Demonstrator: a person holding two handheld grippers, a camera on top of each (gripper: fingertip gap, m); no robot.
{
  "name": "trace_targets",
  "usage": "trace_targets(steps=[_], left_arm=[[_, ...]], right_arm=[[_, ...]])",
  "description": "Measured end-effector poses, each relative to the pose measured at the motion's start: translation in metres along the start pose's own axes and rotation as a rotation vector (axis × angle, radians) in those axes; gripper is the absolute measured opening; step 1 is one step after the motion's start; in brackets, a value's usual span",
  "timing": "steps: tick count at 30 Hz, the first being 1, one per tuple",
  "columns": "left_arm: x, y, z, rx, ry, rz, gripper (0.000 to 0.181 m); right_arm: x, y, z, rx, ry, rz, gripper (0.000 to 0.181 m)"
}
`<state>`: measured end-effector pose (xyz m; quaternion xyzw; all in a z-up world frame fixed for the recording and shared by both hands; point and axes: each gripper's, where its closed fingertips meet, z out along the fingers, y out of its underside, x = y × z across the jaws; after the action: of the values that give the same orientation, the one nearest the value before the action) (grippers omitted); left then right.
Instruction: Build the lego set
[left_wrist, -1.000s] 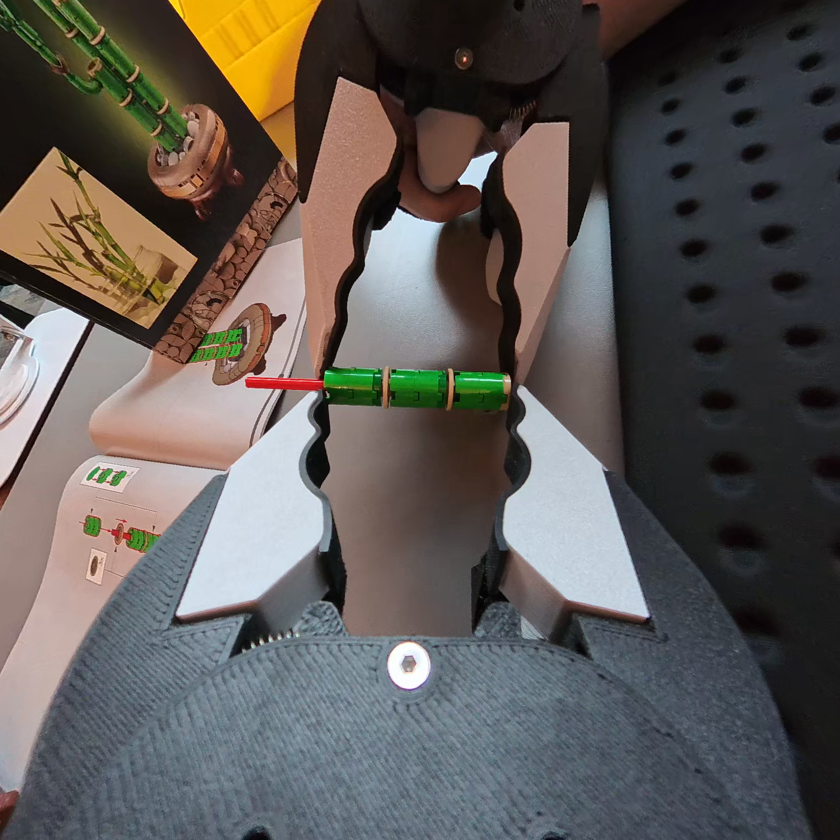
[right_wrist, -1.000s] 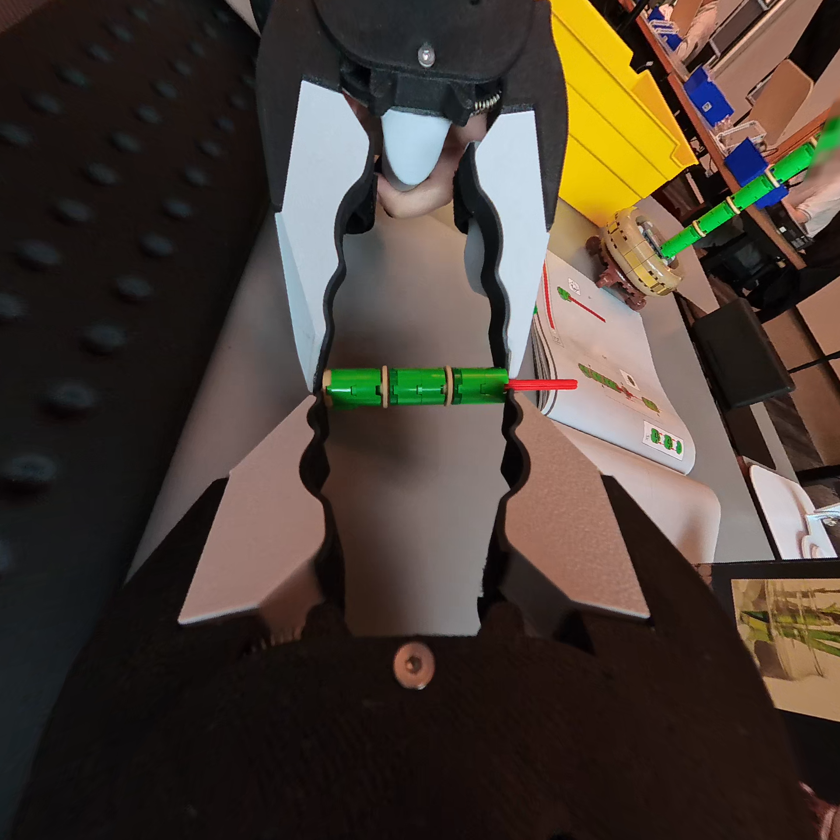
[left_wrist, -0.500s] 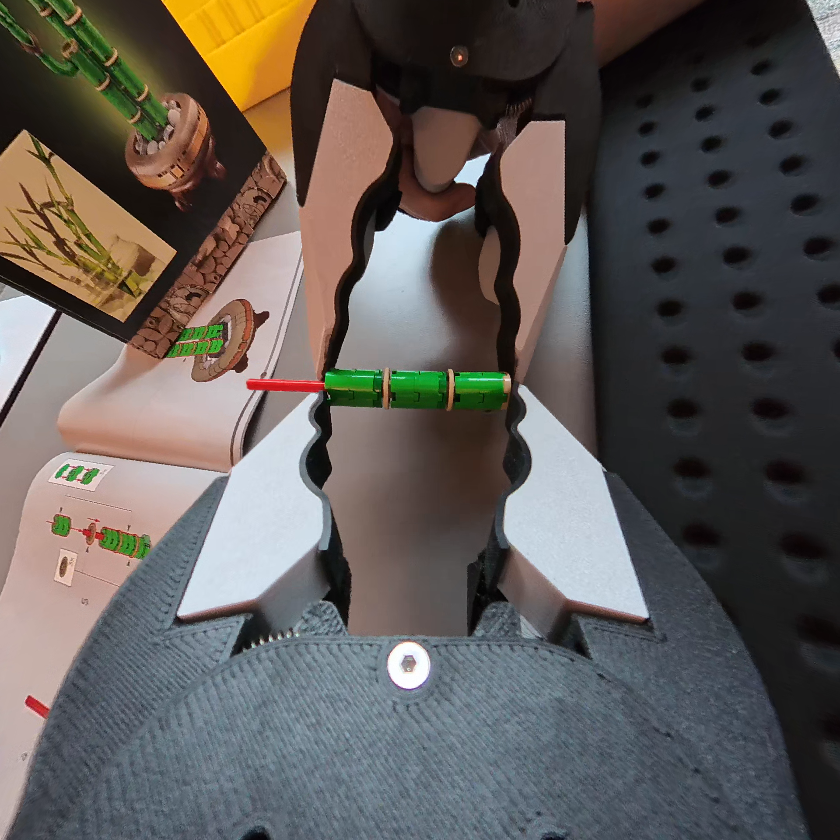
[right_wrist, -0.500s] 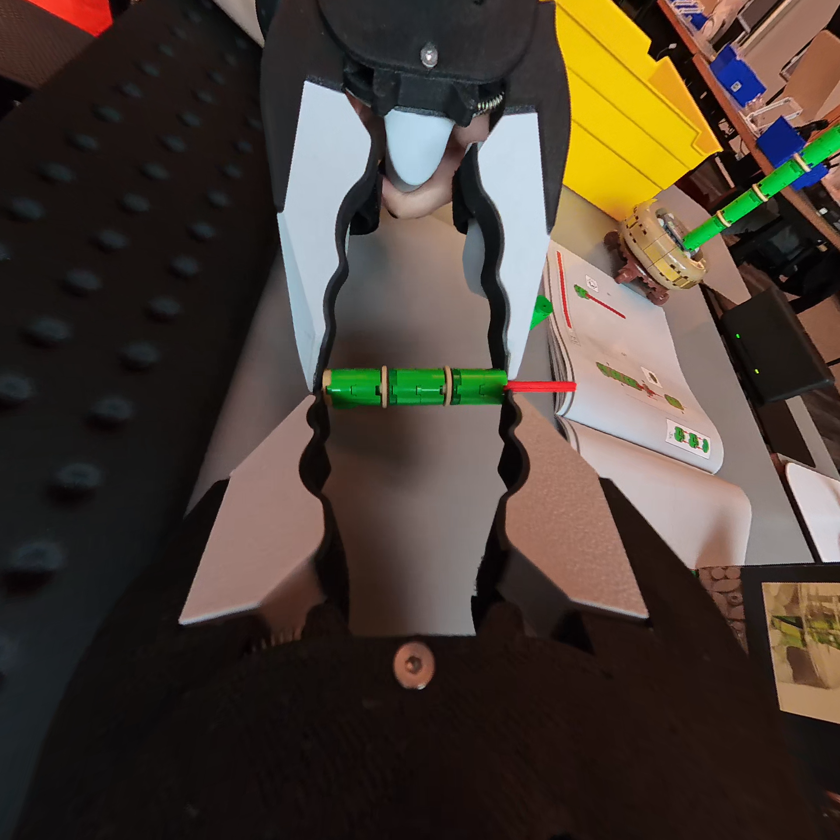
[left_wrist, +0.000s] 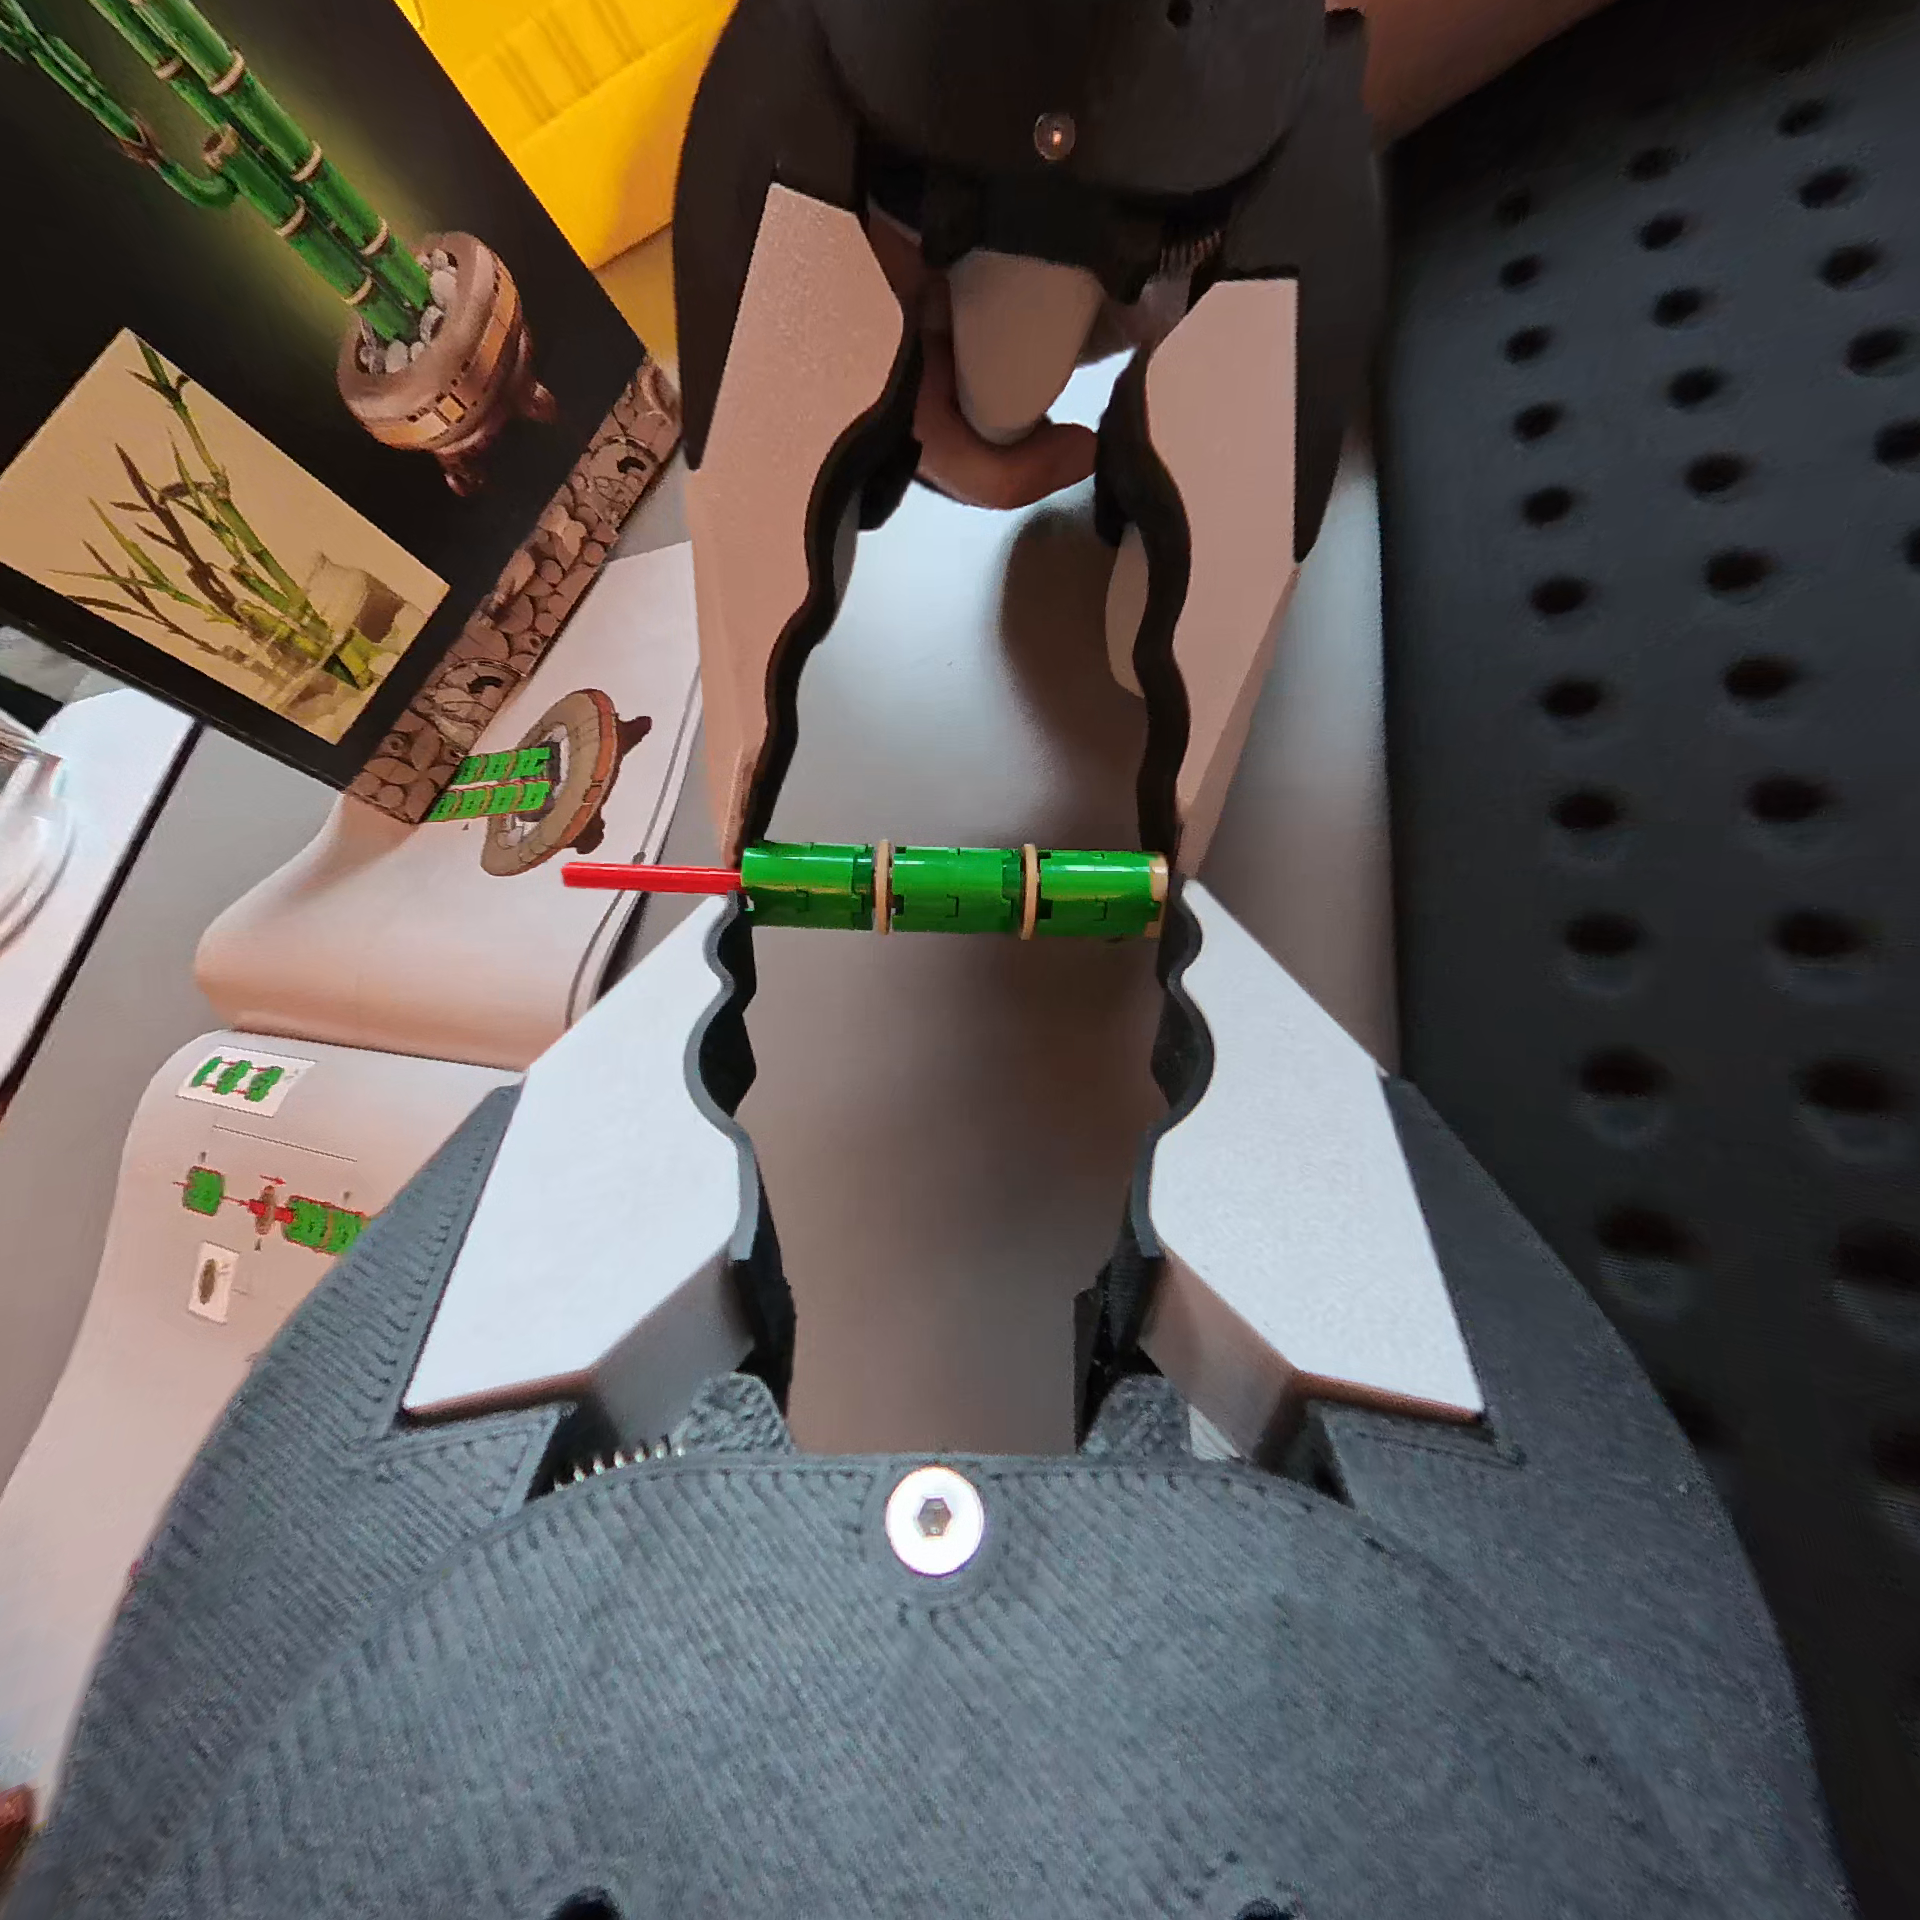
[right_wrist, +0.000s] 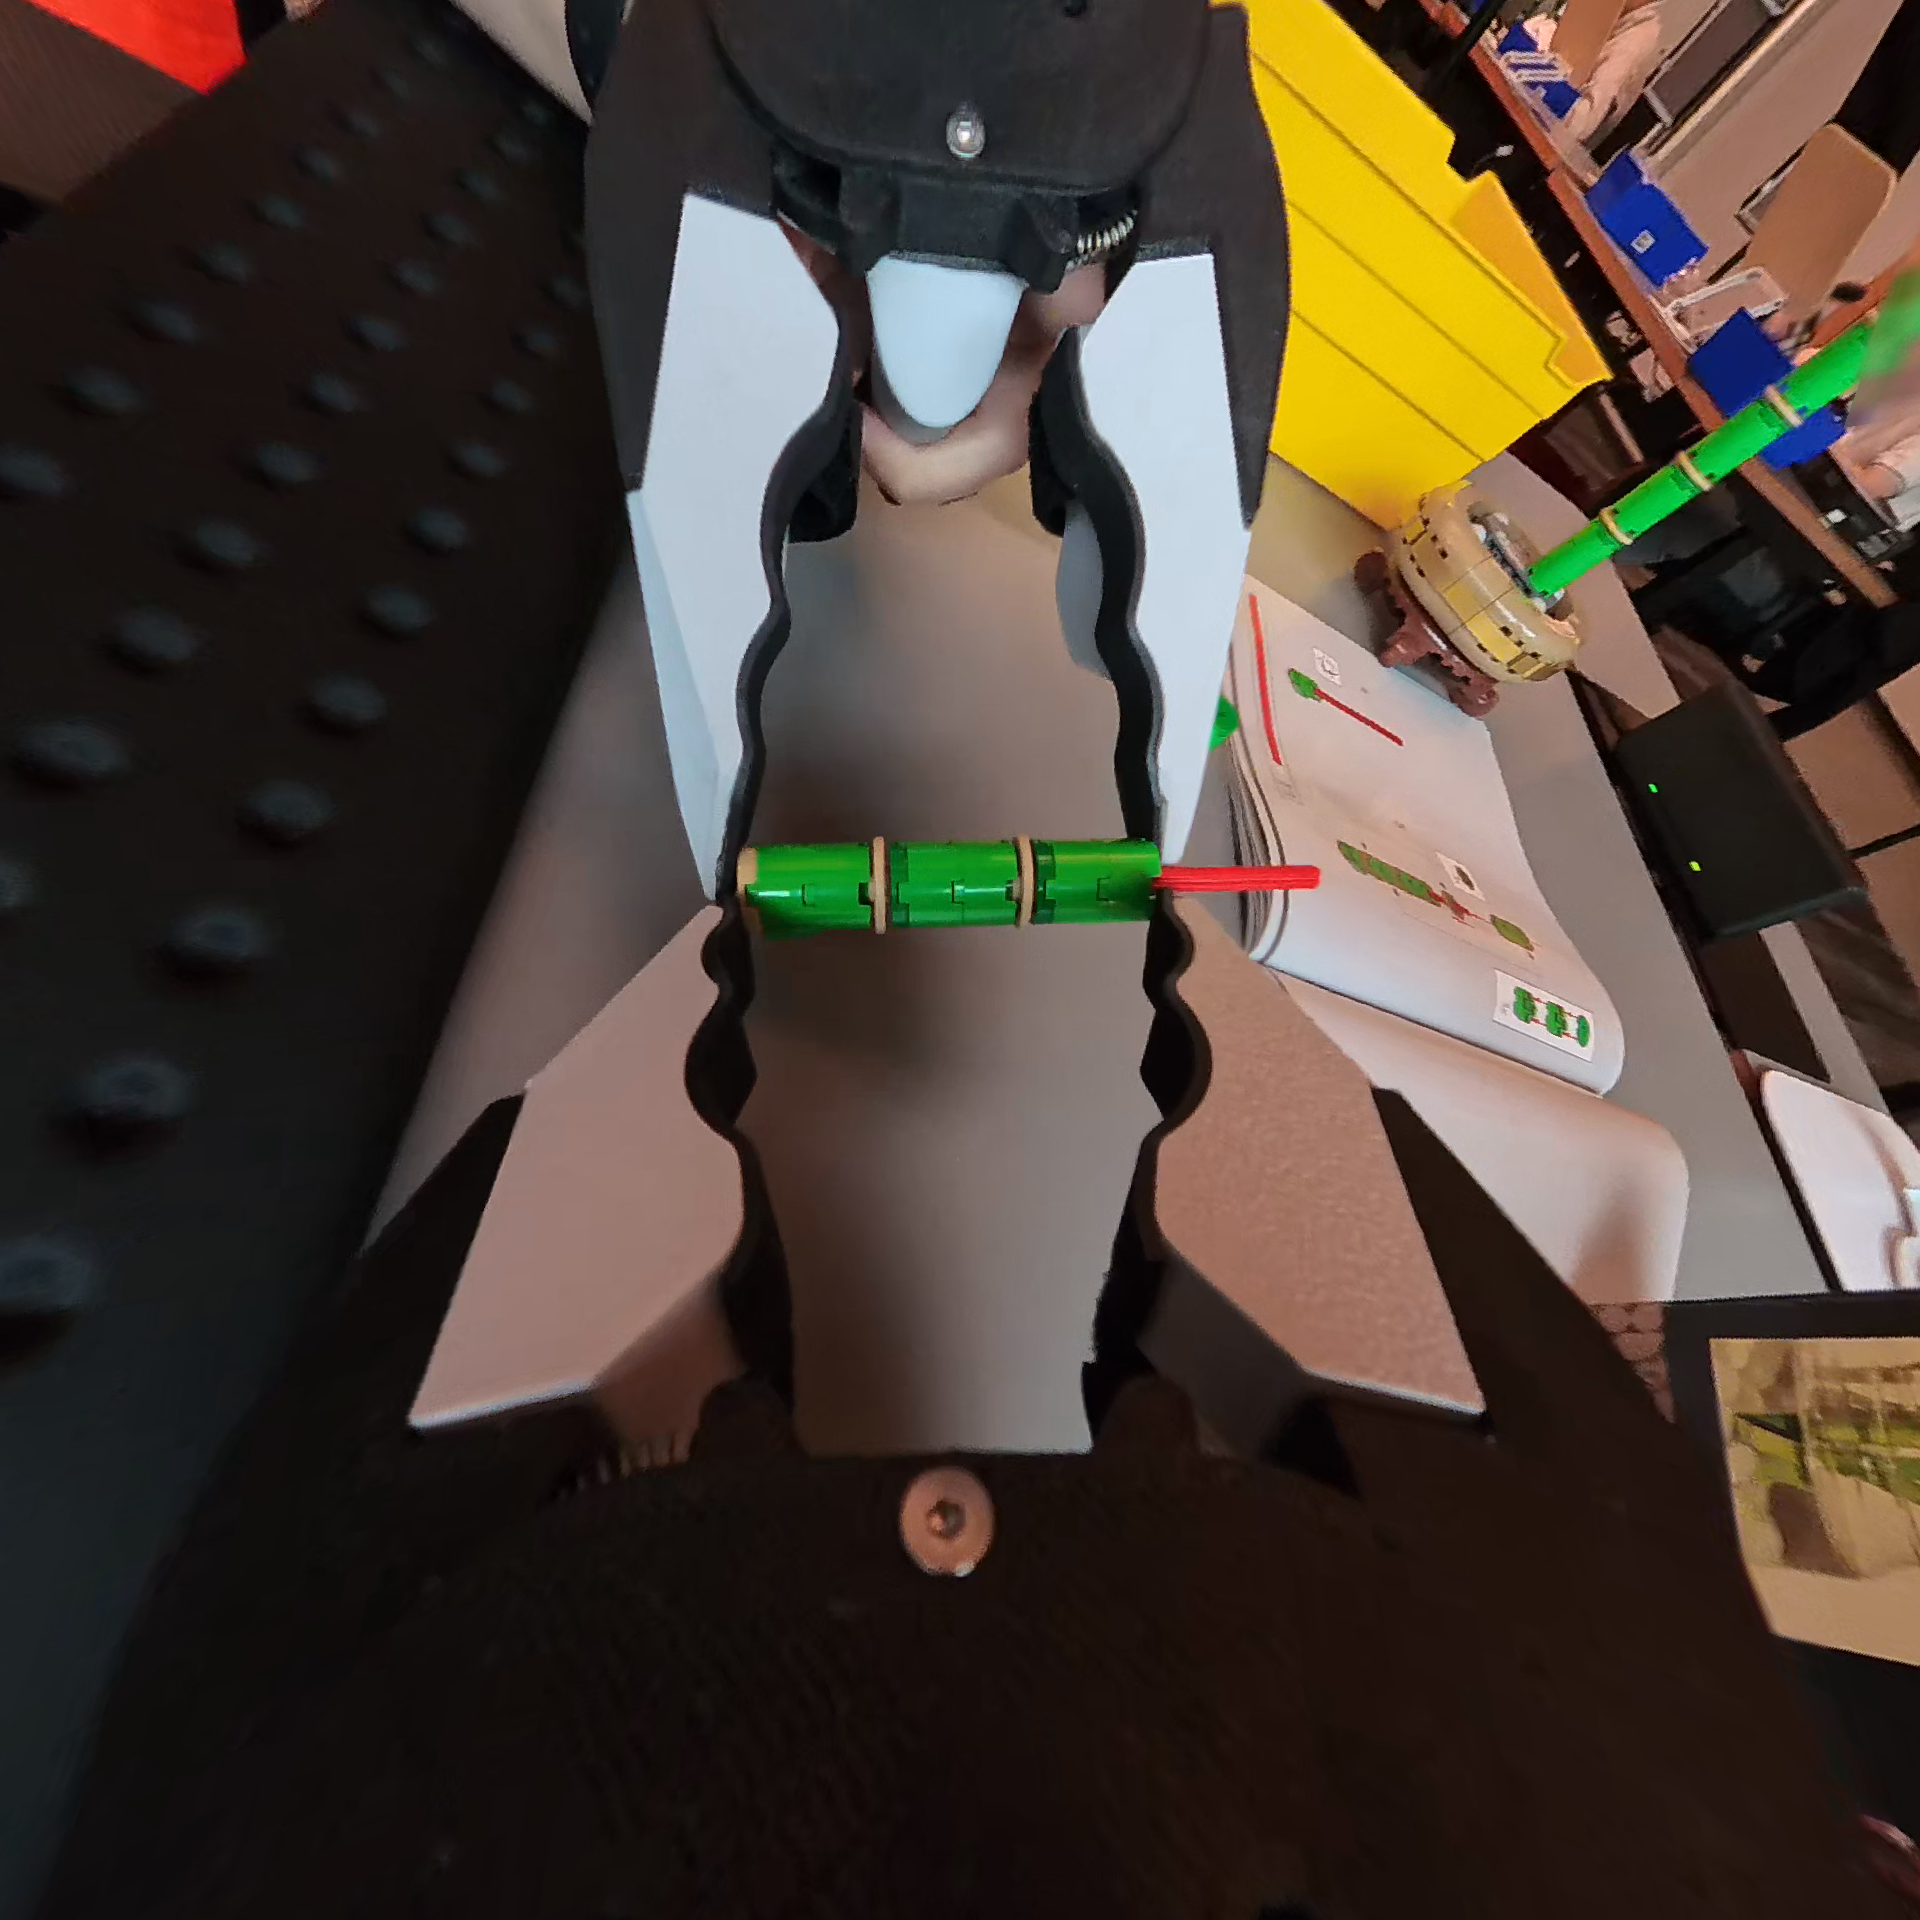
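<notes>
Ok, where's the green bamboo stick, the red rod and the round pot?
green bamboo stick (left_wrist: 954, 889), left wrist view, middle segment.
red rod (right_wrist: 1242, 879), right wrist view, bare shaft.
round pot (right_wrist: 1475, 613), right wrist view, tan side wall.

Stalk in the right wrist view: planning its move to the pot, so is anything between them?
The left gripper holding it has a finger on that side; otherwise only the open booklet lies flat between stalk and pot. A taller stalk already stands there.

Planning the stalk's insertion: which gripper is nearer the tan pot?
Left. The left gripper reaches from the far side, level with the tan pot; the right gripper sits nearer the camera. Both clamp the green stalk.
</notes>
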<state>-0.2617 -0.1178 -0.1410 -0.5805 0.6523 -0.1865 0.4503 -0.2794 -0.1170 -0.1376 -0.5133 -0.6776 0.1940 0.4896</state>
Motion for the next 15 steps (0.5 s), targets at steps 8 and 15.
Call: trace_targets(steps=[8, 15], left_arm=[[0.002, -0.001, -0.001, -0.007, 0.023, -0.052, 0.078], [0.002, -0.014, -0.014, 0.072, 0.069, -0.090, 0.080]], right_arm=[[-0.002, 0.000, 0.000, 0.027, -0.040, 0.073, 0.076], [-0.002, -0.018, -0.013, 0.157, -0.117, 0.134, 0.076]])
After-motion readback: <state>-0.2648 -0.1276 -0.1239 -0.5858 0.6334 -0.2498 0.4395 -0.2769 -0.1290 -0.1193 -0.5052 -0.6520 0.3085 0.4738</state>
